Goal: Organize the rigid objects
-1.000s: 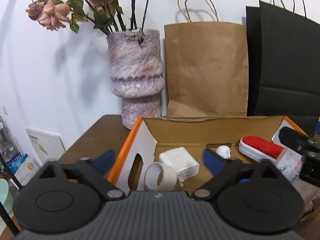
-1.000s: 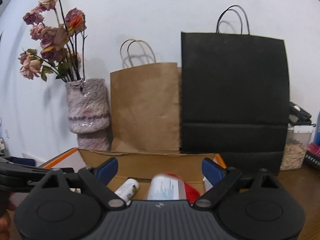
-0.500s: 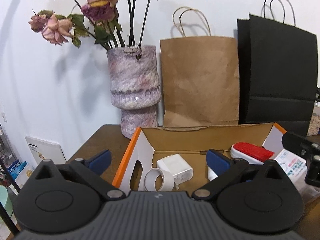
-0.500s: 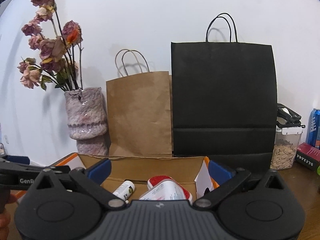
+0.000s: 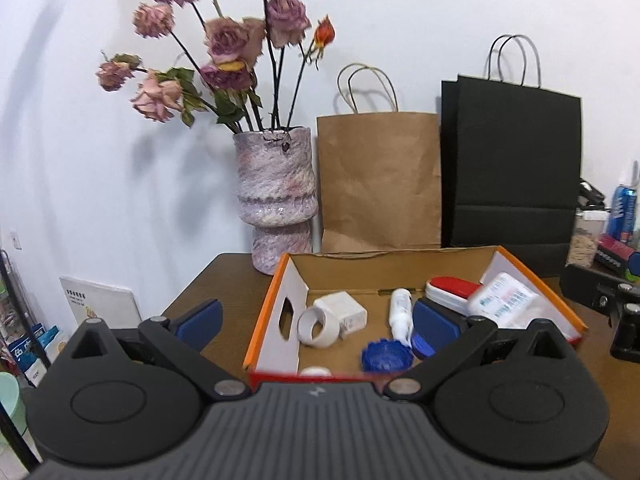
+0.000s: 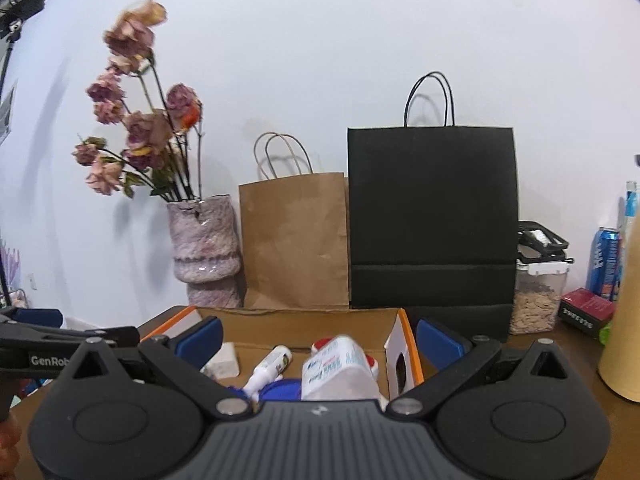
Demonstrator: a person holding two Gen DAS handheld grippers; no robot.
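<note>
Both grippers are hanging wide apart, gripping nothing — right gripper (image 6: 318, 340) having just been opening, left gripper (image 5: 316, 320) spread — while the white packet (image 6: 338, 372) is lying inside the cardboard box (image 5: 276, 320).

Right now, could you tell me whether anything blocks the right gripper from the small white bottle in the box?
Nothing visible does: the right gripper is open and empty, the bottle lies uncovered beside the white packet.

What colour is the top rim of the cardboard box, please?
Orange, on the cardboard box; clearest in the left wrist view.
</note>
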